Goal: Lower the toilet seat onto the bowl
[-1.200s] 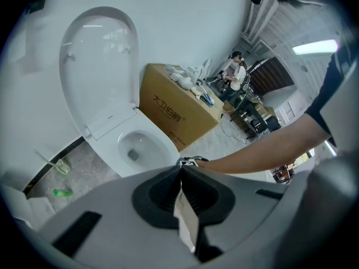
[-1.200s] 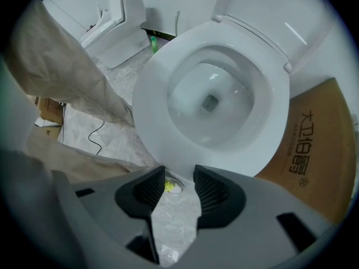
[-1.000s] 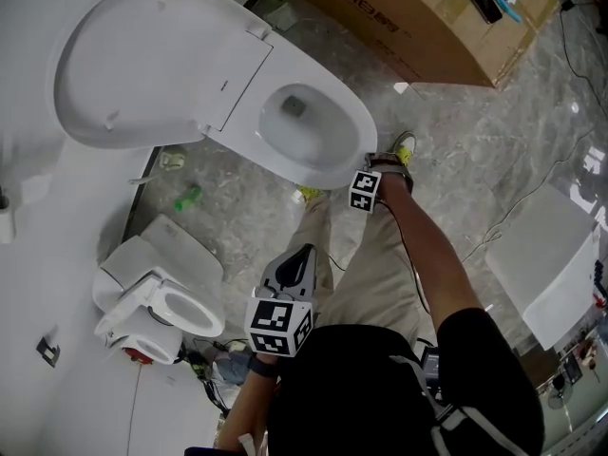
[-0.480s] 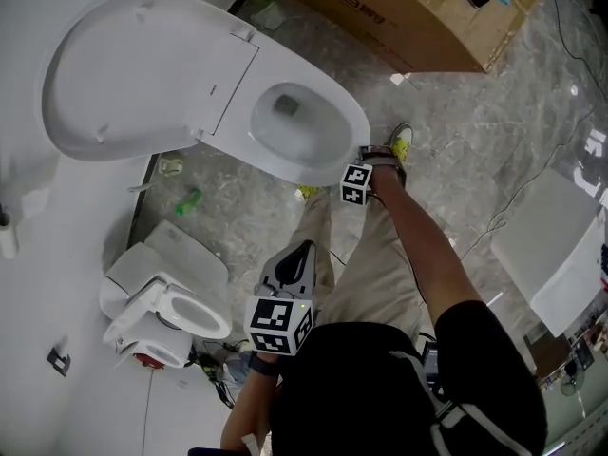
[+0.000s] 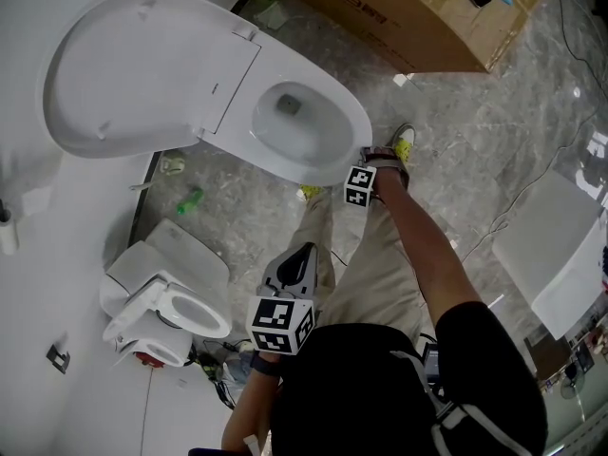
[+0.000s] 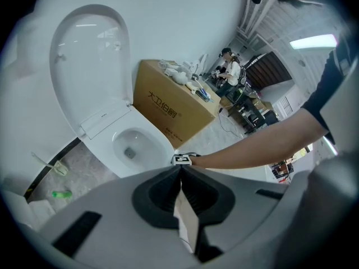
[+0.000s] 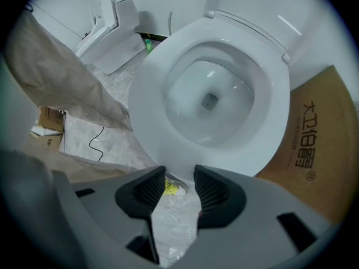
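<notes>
Right claw (image 7: pixel 179 174): we see it pointing straight down at the front edge of the toilet. Its jaws stand partly apart with nothing pinched. Only floor and a small yellow object (image 7: pixel 168 188) show in the gap. The white front rim sits just past the tips, and we cannot tell whether they touch it.
Left claw (image 6: pixel 180 168): it is held back low over the person's thigh and aimed slanting down toward the toilet. Its jaws are closed together at the tips and grip nothing.
Toilet seat (image 7: pixel 147 102): we read it as the broad white ring lying flat on the bowl, its front edge next to the right claw.
Bowl (image 7: pixel 210 101): open to view from above, with the drain showing at the bottom.
Lid (image 5: pixel 123 74): raised, leaning back against the white wall behind the toilet.
Cardboard box (image 5: pixel 408 17): it stands on the floor just beside the toilet, on the side away from us, with small items on top.
Floor (image 5: pixel 475 131): grey and marbled, with a thin cable (image 5: pixel 518 207) trailing across it.
Green bottle (image 5: pixel 188 199): it lies on the floor near the toilet's base, close to the wall.
Small toilet (image 5: pixel 171 297): a second white one, well apart from the first and by the wall.
Trousers (image 5: pixel 366 274): beige, between the two claws in the head view.
</notes>
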`<state>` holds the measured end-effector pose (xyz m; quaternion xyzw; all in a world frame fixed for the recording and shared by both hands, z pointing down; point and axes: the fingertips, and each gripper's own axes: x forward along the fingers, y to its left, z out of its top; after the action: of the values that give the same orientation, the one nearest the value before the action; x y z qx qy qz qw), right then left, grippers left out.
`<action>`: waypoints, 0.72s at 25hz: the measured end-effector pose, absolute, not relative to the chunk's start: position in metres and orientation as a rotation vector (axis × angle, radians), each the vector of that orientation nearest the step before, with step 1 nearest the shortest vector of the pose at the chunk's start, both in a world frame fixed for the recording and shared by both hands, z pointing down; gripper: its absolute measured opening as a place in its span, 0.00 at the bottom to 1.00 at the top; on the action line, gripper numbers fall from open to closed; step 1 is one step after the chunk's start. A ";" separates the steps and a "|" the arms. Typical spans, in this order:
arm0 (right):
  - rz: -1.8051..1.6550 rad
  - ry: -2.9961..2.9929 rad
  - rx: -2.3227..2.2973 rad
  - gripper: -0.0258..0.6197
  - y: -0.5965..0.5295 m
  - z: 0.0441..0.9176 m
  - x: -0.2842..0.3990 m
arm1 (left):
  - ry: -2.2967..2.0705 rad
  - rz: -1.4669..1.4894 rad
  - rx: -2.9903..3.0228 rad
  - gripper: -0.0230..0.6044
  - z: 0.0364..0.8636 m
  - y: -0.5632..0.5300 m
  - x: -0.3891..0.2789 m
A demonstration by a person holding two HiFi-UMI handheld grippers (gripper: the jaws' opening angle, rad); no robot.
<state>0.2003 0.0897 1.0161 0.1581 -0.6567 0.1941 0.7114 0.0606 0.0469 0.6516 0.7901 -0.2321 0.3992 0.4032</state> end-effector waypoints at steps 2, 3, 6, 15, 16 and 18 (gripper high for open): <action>0.429 -1.464 0.357 0.29 0.089 1.016 0.200 | -0.582 1.010 1.995 0.06 0.653 0.050 0.061; 0.426 -1.472 0.361 0.29 0.089 1.016 0.199 | -0.580 1.007 1.991 0.06 0.654 0.052 0.061; 0.422 -1.499 0.386 0.29 0.089 1.016 0.201 | -0.591 0.955 1.931 0.06 0.662 0.057 0.061; 0.463 -1.505 0.418 0.29 0.086 1.016 0.202 | -0.663 0.898 1.830 0.06 0.675 0.063 0.043; 0.483 -1.490 0.467 0.26 0.083 1.013 0.205 | -0.662 0.900 1.840 0.06 0.674 0.064 0.043; 0.545 -1.474 0.613 0.04 0.079 0.997 0.209 | -0.650 0.905 1.869 0.06 0.666 0.065 0.041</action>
<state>0.2092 0.0785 0.9966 0.2716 -0.6525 0.2413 0.6650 0.0414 0.0646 0.6657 0.7608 -0.2646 0.3685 0.4641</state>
